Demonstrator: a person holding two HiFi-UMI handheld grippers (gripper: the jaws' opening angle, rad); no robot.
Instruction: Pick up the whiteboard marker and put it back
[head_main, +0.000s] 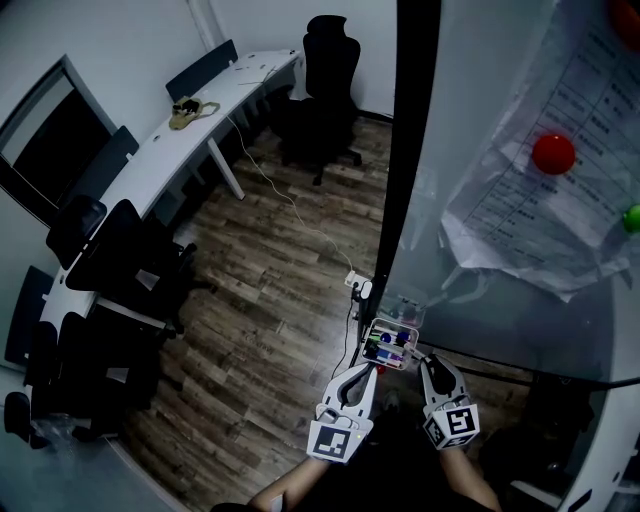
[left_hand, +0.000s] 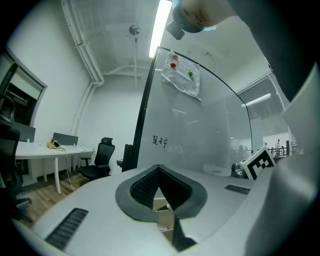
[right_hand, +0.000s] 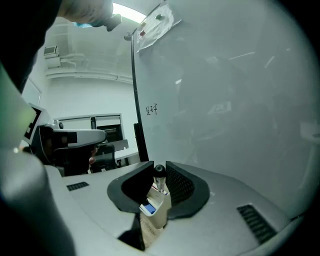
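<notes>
Place: an office meeting room.
Furniture: a long white desk (head_main: 190, 140) runs along the wall, with black office chairs (head_main: 325, 70) drawn up to it.
Board: a tall glass whiteboard (head_main: 490, 120) carries handwriting (left_hand: 160, 141) and printed sheets (head_main: 560, 200) pinned by round magnets (head_main: 553, 153).
Supplies: a marker holder (head_main: 392, 338) sits at the board's foot.
Fittings: wood-plank floor (head_main: 270, 300), a trailing cable (head_main: 290, 205), ceiling strip light (left_hand: 161, 22).

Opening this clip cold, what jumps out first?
The big whiteboard on the right, with a sheet of paper held by a red magnet. Below it, the right tool grips a black-capped marker, beside a small marker holder at the board's lower edge.
</notes>
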